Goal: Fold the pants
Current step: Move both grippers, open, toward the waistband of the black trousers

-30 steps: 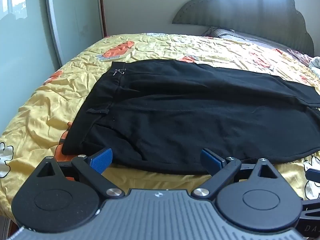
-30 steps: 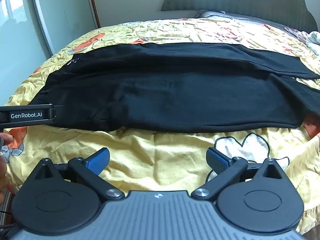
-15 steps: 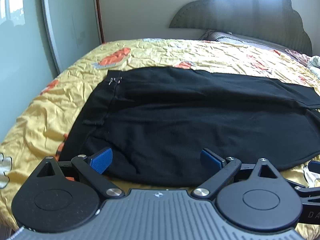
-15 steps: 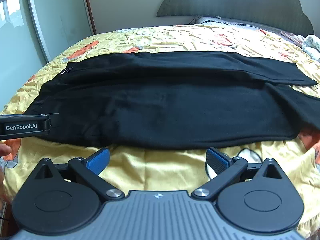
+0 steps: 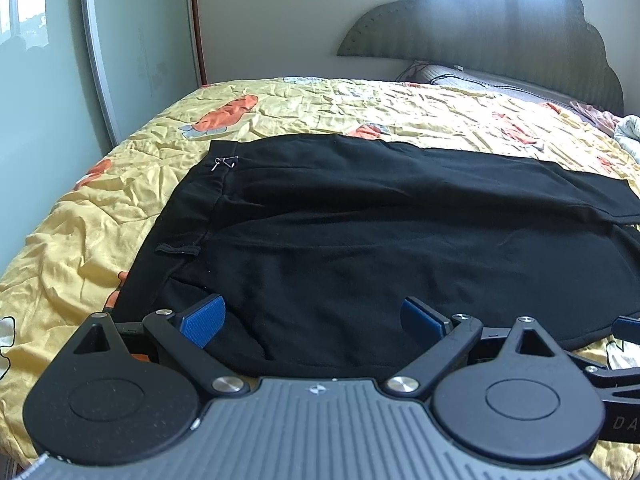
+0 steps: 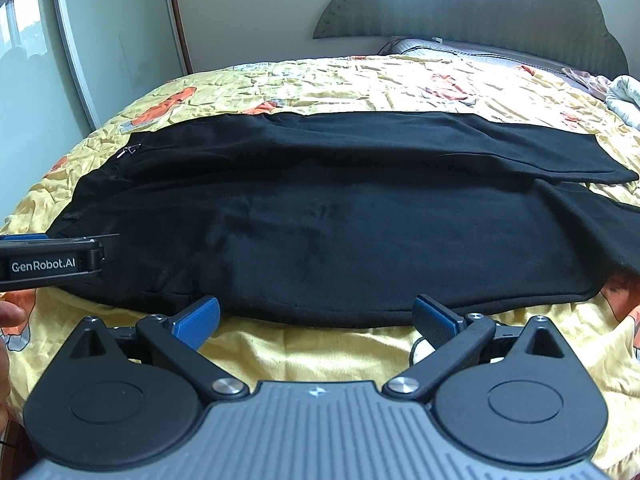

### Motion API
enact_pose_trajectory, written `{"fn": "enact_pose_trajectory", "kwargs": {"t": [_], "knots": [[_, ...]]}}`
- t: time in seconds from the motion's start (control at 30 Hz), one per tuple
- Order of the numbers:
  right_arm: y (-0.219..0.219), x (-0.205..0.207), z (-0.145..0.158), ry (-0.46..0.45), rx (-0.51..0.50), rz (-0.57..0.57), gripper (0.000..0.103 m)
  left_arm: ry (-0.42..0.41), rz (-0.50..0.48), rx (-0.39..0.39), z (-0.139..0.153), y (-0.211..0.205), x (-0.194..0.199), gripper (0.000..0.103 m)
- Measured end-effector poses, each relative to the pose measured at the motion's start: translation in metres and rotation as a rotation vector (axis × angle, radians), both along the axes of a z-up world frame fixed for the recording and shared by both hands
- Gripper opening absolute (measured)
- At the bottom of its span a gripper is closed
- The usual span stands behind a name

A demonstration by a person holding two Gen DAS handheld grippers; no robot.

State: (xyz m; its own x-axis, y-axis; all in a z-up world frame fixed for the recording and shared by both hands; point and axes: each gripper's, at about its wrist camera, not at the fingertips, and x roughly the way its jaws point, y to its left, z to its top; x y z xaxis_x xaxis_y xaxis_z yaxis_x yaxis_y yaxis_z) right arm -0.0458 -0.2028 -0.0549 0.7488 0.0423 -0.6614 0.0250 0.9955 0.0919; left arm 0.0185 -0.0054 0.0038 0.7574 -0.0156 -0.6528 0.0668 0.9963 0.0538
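Observation:
Black pants lie flat across the yellow bedspread, waistband at the left, legs running right; they also show in the right wrist view. A small metal clip sits at the waistband's far corner. My left gripper is open and empty, low over the pants' near edge by the waist. My right gripper is open and empty at the near hem edge, mid-leg. The left gripper's side shows at the left of the right wrist view.
The bed has a wrinkled yellow spread with orange prints. A padded headboard and pillow stand at the back. A glass wardrobe door stands at the left. Crumpled cloth lies at the far right.
Both grippers have moved forward and lower toward the pants' near edge. Both stay open and empty. The pants have not moved.

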Motion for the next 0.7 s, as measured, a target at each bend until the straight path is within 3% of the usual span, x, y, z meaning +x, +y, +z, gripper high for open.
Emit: {"fn": "enact_pose_trajectory", "kwargs": {"t": [0.7], "knots": [[0.009, 0.02, -0.001, 0.012, -0.021, 0.028, 0.103, 0.016, 0.009, 0.006, -0.004, 0.009, 0.01, 0.096]]}}
